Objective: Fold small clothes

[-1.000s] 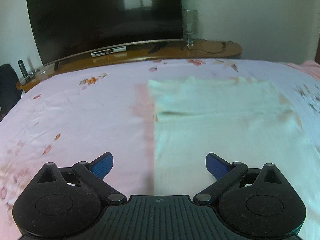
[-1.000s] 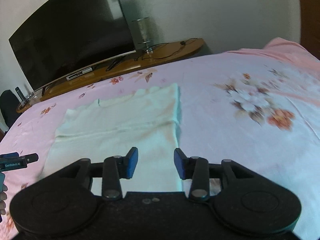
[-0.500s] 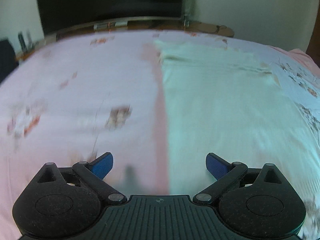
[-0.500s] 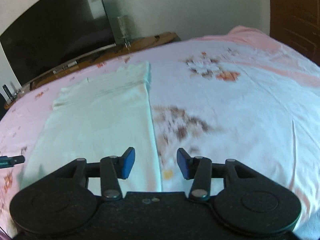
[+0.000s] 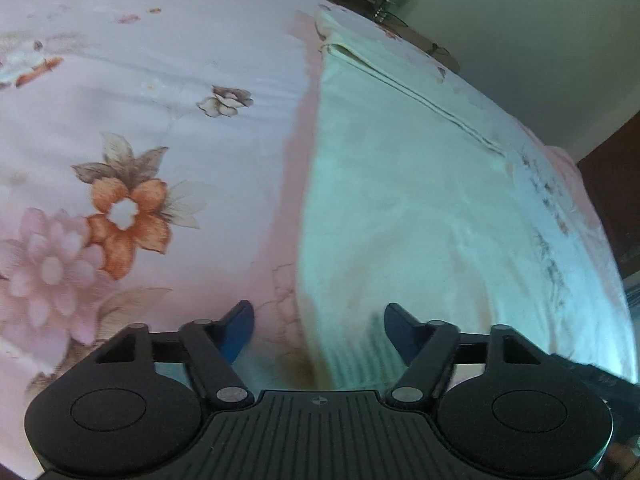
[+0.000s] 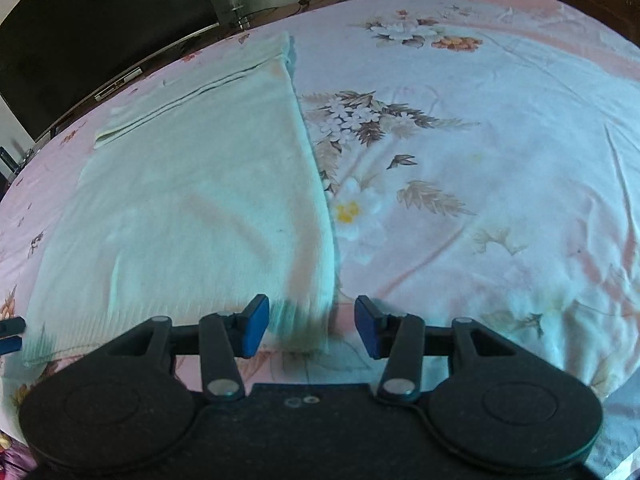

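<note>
Left wrist: my left gripper point(image 5: 319, 332) is wide open, empty, straddling the pale garment point(image 5: 420, 216) hem's left corner, lower centre, ready to pinch.
Right wrist: my right gripper point(image 6: 308, 330) is likewise open and empty at the garment's right corner on the floral sheet point(image 6: 480, 160).

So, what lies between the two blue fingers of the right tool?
The near right corner of the pale green knit garment, on the floral bedsheet, in the right wrist view.

No readable text, labels or numbers anywhere; only an unlettered crosshair mark on the left gripper's black ribbed body point(image 5: 319, 401).
</note>
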`<action>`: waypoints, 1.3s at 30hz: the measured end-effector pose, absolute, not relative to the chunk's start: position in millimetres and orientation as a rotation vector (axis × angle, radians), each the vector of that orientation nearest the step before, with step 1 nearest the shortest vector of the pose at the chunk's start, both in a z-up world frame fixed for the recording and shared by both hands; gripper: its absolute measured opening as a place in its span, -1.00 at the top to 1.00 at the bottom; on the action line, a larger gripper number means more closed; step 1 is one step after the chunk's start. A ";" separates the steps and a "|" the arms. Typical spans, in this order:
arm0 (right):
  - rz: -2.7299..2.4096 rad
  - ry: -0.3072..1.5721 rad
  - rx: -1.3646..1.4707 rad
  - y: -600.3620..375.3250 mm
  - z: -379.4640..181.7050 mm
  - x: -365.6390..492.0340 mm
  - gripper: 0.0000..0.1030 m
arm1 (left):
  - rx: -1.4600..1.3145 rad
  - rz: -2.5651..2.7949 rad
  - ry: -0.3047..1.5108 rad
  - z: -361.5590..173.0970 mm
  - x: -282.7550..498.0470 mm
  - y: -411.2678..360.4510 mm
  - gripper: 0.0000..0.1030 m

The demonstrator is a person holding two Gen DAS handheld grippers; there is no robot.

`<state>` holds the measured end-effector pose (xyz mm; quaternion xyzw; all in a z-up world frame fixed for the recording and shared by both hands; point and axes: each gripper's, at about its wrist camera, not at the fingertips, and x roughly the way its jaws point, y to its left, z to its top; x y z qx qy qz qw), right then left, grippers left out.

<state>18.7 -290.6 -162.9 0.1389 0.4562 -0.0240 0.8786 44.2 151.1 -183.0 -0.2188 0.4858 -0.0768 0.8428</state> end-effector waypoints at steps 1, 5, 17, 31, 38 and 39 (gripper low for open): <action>-0.047 0.958 0.288 -289.7 -164.3 21.8 0.10 | -0.479 -0.178 1.045 -185.4 49.3 149.9 0.32; -0.020 0.989 0.288 -287.4 -166.3 28.8 0.41 | -0.527 -0.211 1.096 -197.1 59.4 136.7 0.54; 0.168 0.962 0.637 -306.7 -148.1 49.9 0.81 | -0.619 -0.275 0.971 -157.9 91.4 141.6 0.92; 0.212 0.742 0.613 -318.9 -96.2 190.7 0.81 | -0.628 -0.197 0.786 -120.2 238.2 135.8 0.92; 0.186 0.688 0.643 -325.5 -113.9 289.1 0.82 | -0.640 -0.135 0.730 -139.5 324.4 119.9 0.92; 0.183 0.683 0.641 -325.9 -117.4 302.7 0.82 | -0.637 -0.123 0.732 -144.0 336.0 117.5 0.92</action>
